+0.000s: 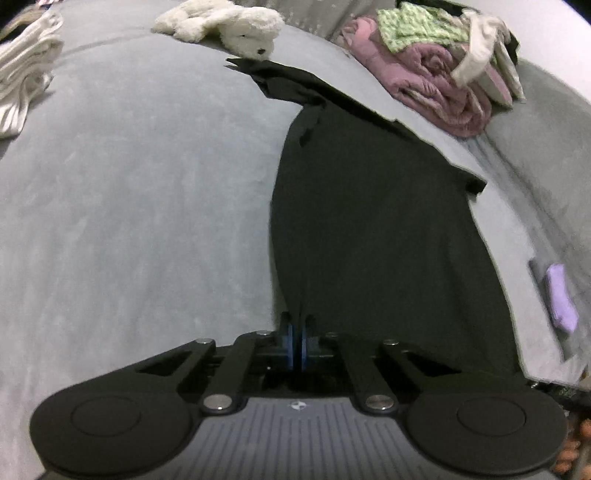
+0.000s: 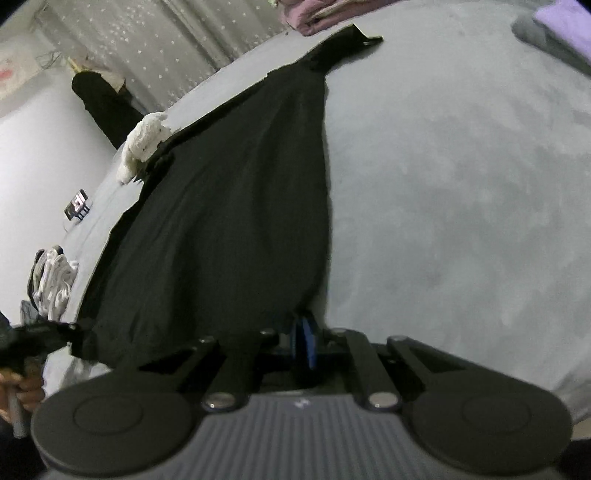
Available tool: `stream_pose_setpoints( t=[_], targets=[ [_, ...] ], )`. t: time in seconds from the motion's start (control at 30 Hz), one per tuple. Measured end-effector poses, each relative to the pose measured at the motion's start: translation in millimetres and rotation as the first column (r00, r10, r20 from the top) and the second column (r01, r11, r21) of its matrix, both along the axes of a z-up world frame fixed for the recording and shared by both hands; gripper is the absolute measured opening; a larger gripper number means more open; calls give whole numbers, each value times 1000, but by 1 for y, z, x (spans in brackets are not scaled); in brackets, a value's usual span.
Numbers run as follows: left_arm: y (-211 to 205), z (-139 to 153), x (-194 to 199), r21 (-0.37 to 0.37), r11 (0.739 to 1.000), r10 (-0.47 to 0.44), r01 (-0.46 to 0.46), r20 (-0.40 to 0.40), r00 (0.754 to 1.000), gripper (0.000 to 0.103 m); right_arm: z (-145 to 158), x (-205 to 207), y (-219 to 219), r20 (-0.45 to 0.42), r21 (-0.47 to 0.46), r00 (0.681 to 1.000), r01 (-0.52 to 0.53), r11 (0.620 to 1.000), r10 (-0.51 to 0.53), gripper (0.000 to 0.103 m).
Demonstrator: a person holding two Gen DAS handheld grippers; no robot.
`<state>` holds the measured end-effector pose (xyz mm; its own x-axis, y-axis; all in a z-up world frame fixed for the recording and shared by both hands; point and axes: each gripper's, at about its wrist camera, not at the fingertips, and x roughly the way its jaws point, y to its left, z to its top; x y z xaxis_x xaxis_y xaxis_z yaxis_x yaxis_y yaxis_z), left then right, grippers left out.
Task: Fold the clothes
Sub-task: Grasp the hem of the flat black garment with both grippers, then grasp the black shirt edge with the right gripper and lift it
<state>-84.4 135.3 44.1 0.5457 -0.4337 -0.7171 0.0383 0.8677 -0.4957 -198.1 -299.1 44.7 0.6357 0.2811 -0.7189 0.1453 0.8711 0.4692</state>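
Observation:
A black garment [image 1: 373, 221] lies stretched out on the grey bed cover, its far end reaching towards a white plush toy. My left gripper [image 1: 296, 332] is shut on the near hem of the black garment, with cloth pinched between its blue pads. In the right wrist view the same black garment [image 2: 229, 206] runs away from me. My right gripper [image 2: 304, 332] is shut on its near edge at the right corner. At the left edge a hand holds the other gripper [image 2: 29, 343] at the hem's far corner.
A white plush toy [image 1: 225, 26] lies at the far side of the grey bed cover [image 1: 129, 206]. A pile of pink and green clothes [image 1: 436, 66] sits at the back right, white folded cloth [image 1: 26, 74] at the far left. A lilac item [image 1: 561, 295] lies at the right.

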Motion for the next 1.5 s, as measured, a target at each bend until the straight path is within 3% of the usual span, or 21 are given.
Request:
stream_pose_setpoints(
  t=[0.13,0.27,0.33,0.47,0.63,0.73,0.8,0.87,1.07,1.17,1.43,1.5],
  targets=[
    [2,21,-23,-93,996,6,-5,12,1000,1,45,-17,-13,115,-62,993,46,997,-39,5],
    [-17,26,-45,-76,997,-32,32,-1,999,1,90,-35,-30,189,-123,980,80,989,-56,5],
    [-27,25,-54,-54,997,-49,49,-11,999,2,92,-37,-33,164,-163,985,81,983,-54,5],
    [-31,7,-51,8,999,-37,38,-80,996,2,59,-29,-38,38,-180,998,58,982,-52,5],
    [-29,6,-49,19,998,-61,63,-110,992,3,49,-26,-26,2,-250,999,37,968,-37,5],
    [-24,10,-42,22,999,-28,31,-108,994,12,50,-24,-27,4,-252,1000,26,967,-26,8],
    [-20,13,-35,31,1000,-2,5,-98,995,28,54,-21,-29,17,-249,999,35,968,-32,12],
    [-16,14,-26,40,999,26,-23,-94,995,31,59,-15,-33,36,-251,999,48,967,-40,14],
    [-24,22,14,66,996,68,-65,-49,996,31,61,35,-37,37,-249,999,34,968,-25,23],
    [-33,20,38,81,994,72,-68,-45,996,32,50,65,-44,10,-189,1000,2,982,0,25],
    [-51,4,92,142,985,105,-98,-42,994,36,11,134,-52,-87,-181,995,-61,982,46,25],
    [-55,-2,101,160,981,112,-106,-32,993,37,8,142,-54,-91,-196,995,-68,978,51,16]
  ],
)
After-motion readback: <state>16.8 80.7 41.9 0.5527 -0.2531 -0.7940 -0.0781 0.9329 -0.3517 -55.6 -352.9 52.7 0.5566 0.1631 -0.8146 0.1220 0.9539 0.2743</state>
